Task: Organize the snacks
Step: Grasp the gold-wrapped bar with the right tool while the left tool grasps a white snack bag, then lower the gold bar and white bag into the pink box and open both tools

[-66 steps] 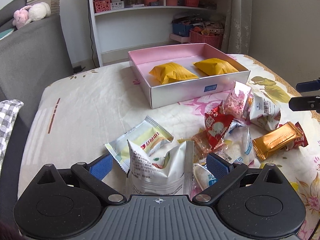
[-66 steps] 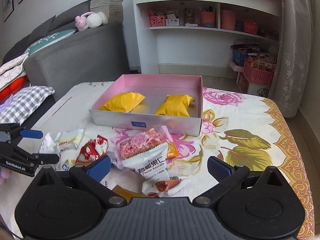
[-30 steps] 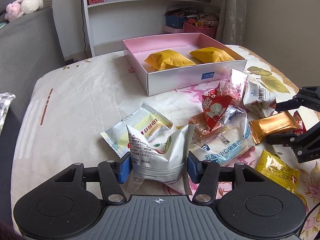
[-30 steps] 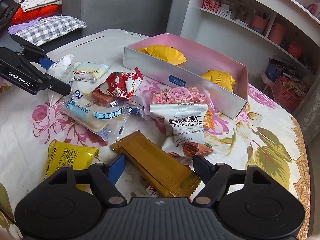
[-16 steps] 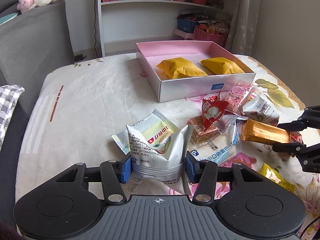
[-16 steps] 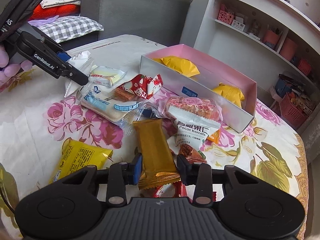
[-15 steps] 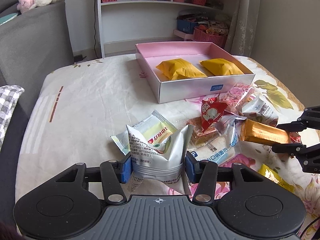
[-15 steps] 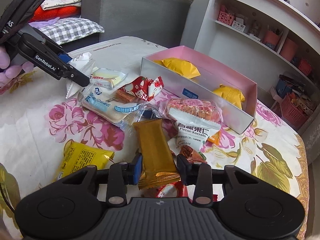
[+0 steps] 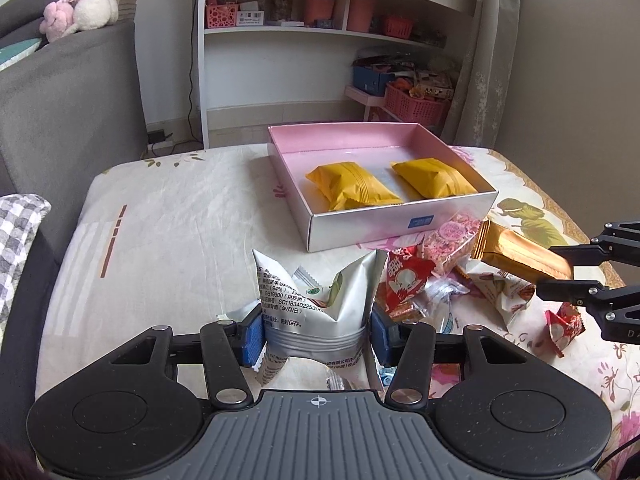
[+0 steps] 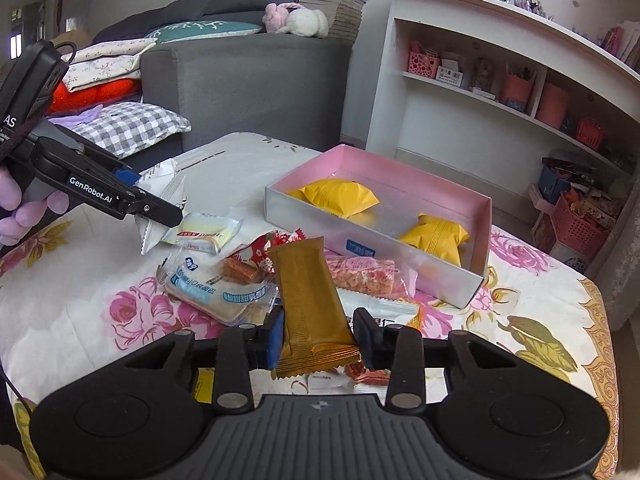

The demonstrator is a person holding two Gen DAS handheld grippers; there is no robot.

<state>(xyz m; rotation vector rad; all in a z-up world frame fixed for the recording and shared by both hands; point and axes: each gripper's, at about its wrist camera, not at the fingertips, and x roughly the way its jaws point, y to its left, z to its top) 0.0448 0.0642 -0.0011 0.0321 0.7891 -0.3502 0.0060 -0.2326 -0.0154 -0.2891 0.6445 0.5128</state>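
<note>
My left gripper [image 9: 316, 332] is shut on a silver snack pouch [image 9: 316, 300], held up off the tablecloth. My right gripper [image 10: 318, 338] is shut on a gold wrapped bar [image 10: 308, 300], also lifted; the same gold bar [image 9: 516, 256] shows at the right of the left wrist view. A pink-lined box [image 9: 400, 224] stands behind the pile, with two yellow packets [image 9: 352, 186] lying inside. Loose snacks rest on the cloth: a red packet [image 9: 404, 280], a pink nut bar [image 10: 364, 274], a blue-and-white bread pack [image 10: 220, 290].
A grey sofa [image 10: 248, 80] with a checked cushion [image 10: 132, 126] runs along the left of the table. White shelves [image 9: 328, 40] and a red basket [image 9: 416, 106] stand behind. The flowered tablecloth [image 10: 80, 280] lies bare at the near left.
The right gripper closed on the gold bar and raised it off the cloth. The left gripper lifted the silver pouch higher above the pile.
</note>
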